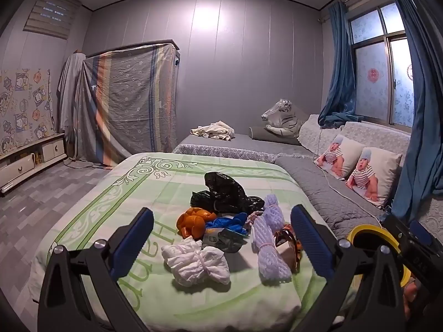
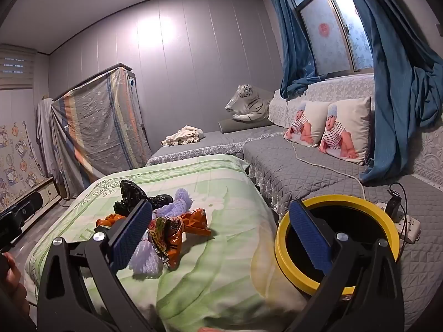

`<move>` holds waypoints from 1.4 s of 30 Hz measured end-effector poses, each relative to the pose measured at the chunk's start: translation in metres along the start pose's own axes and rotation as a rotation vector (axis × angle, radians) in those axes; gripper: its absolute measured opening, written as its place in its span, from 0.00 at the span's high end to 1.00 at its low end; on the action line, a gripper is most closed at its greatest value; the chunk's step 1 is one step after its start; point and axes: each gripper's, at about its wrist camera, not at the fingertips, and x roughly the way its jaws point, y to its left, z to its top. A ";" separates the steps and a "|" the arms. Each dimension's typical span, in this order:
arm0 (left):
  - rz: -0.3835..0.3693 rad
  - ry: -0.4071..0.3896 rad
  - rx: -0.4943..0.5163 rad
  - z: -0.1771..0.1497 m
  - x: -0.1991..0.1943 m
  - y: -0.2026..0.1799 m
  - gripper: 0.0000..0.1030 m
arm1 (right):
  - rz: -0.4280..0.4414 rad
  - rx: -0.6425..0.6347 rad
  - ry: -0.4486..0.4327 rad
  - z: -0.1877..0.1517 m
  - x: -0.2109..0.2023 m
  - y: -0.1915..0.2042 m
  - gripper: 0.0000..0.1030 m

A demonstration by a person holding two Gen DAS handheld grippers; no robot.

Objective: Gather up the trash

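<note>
Trash lies heaped mid-bed on the green bedspread (image 1: 91, 207) — left to right: one white wad (image 1: 196, 262), one orange peel (image 1: 193, 220), one black bag (image 1: 227, 193), one foam net (image 1: 272, 246) lengthwise, pointing away. Both tongs — left (image 1: 221, 244), right (image 2: 221, 238) — released, empty.

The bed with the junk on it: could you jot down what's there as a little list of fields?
surface: green bedspread
trash pile: black plastic bag, orange peel, blue glove, white tied bundle, foam fruit nets, snack wrapper
bin: yellow-rimmed bin, beside the bed
left gripper: fingers open, empty
right gripper: fingers open, empty
</note>
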 end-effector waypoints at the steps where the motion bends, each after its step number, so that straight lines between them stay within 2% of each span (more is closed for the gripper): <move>1: 0.003 -0.001 -0.002 0.001 0.001 0.000 0.07 | 0.005 0.014 -0.004 0.000 0.000 -0.001 0.08; 5: 0.009 -0.010 -0.002 -0.001 0.001 -0.008 0.07 | 0.012 0.014 -0.002 0.000 0.000 0.000 0.08; 14: -0.009 -0.022 -0.018 0.002 -0.004 0.004 0.07 | 0.013 0.009 0.002 -0.004 0.004 0.001 0.08; 42: -0.006 -0.023 -0.013 -0.002 -0.004 0.003 0.07 | 0.012 0.005 0.011 -0.003 0.005 0.004 0.08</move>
